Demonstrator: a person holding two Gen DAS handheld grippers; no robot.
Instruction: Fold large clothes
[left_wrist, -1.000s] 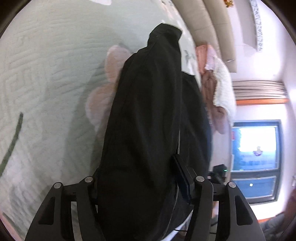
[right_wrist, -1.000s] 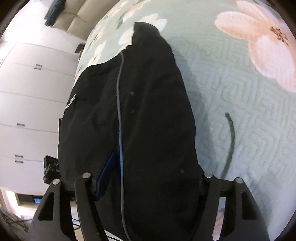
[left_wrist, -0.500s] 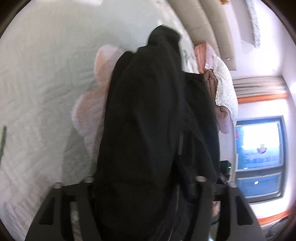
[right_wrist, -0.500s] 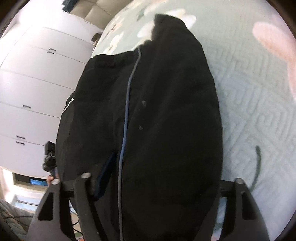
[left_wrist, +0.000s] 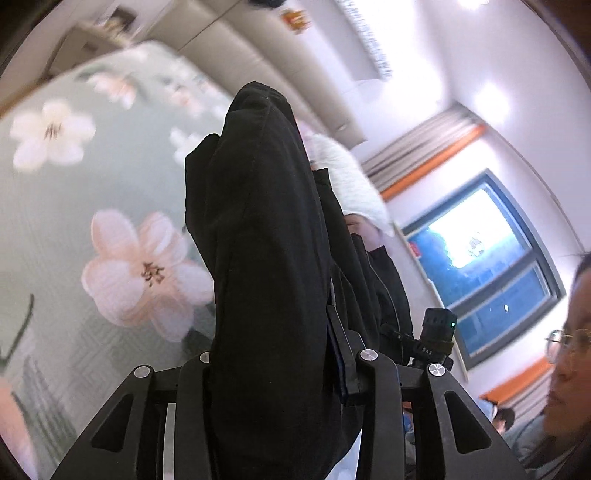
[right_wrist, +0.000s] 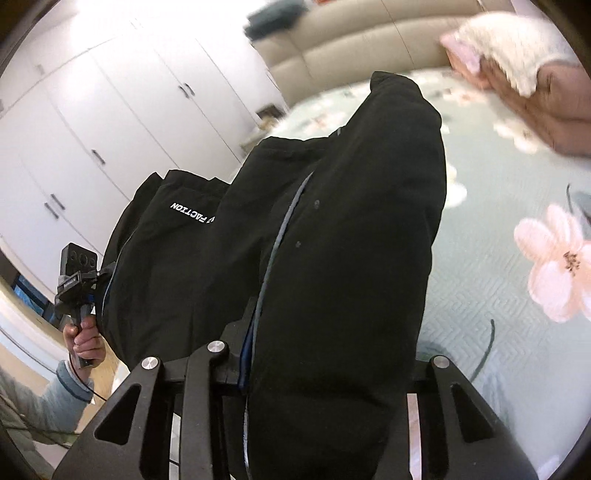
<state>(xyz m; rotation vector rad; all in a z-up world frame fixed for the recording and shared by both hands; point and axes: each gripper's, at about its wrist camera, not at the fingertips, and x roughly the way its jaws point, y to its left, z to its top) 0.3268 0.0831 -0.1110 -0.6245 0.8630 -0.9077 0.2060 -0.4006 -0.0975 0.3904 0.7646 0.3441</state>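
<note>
Above bed (right_wrist: 480, 295), both tools clamped on black garment: left tool (left_wrist: 280, 373), right tool (right_wrist: 321, 362). Garment (right_wrist: 351, 221) bunched, hanging heavy. Risks: slipping from grip, uneven fold, trailing end dragging.

A home bedroom. A bed (right_wrist: 498, 258) with a floral quilt fills it. White wardrobes (right_wrist: 92, 122) and a curtained window (left_wrist: 480, 266) line the walls.

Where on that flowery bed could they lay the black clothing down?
Bare bedspread lies right of the black garment, around the pink flower. The far corner is crowded by a pile of pink and white laundry. Both grippers, left and right, grip the garment.
</note>
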